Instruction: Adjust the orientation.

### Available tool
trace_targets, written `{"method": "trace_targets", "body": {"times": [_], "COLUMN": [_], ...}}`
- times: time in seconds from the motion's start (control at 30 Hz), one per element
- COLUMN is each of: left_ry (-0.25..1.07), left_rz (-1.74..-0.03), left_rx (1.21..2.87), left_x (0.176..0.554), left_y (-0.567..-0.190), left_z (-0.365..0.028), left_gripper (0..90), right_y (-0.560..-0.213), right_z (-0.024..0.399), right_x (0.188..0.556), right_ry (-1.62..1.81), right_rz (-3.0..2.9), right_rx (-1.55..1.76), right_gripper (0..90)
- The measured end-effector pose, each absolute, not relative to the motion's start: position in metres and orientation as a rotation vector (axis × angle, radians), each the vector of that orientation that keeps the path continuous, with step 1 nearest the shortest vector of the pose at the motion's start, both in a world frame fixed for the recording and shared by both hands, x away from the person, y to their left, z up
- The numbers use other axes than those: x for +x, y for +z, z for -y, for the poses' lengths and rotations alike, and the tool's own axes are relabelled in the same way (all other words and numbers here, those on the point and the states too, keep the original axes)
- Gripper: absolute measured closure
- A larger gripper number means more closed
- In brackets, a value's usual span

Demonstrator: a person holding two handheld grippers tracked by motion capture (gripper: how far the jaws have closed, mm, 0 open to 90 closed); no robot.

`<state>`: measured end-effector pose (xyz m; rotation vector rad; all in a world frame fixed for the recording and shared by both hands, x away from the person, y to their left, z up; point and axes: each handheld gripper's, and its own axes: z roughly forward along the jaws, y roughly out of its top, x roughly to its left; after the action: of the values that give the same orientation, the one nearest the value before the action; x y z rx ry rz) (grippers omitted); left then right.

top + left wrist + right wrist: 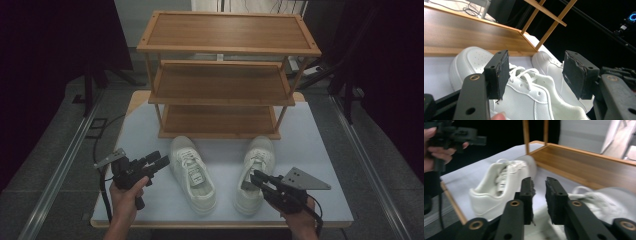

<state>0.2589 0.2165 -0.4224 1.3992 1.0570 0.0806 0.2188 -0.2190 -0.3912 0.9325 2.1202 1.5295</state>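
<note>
White leather sneakers (192, 172) lie between spread left tongs (161, 161) and narrowly parted, empty right tongs (256, 177).

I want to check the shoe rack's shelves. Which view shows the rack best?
The high view: the whole wooden shoe rack shows, with all three shelves. The left gripper view and right gripper view each catch just its bottom shelf and some posts.

Left shoe (192, 172): white, laced, lying upright, toe facing the rack.
Right shoe (255, 172): matching, sitting alongside, apart.
</note>
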Motion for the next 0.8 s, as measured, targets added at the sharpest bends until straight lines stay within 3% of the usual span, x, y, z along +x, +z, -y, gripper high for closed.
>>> {"method": "trace_targets", "body": {"times": [0.23,0.63,0.8], "left_ry": [0.075,0.069,0.063], "left_rz": [-1.055,-1.063,-1.064], "left_rx": [1.409,1.422,1.422], "left_x": [0.261,0.26,0.261], "left_y": [-0.423,-0.425,-0.426], "left_z": [-0.215,-0.209,-0.209], "left_gripper": [37.6,37.2,37.3], "right_y": [-0.399,-0.434,-0.437], "right_z": [0.191,0.129,0.123], "right_x": [0.212,0.204,0.202], "right_ry": [1.513,1.362,1.326], "right_rz": [-2.189,-2.36,-2.36], "right_rx": [0.877,0.789,0.797], "right_gripper": [89.4,90.0,90.0]}}
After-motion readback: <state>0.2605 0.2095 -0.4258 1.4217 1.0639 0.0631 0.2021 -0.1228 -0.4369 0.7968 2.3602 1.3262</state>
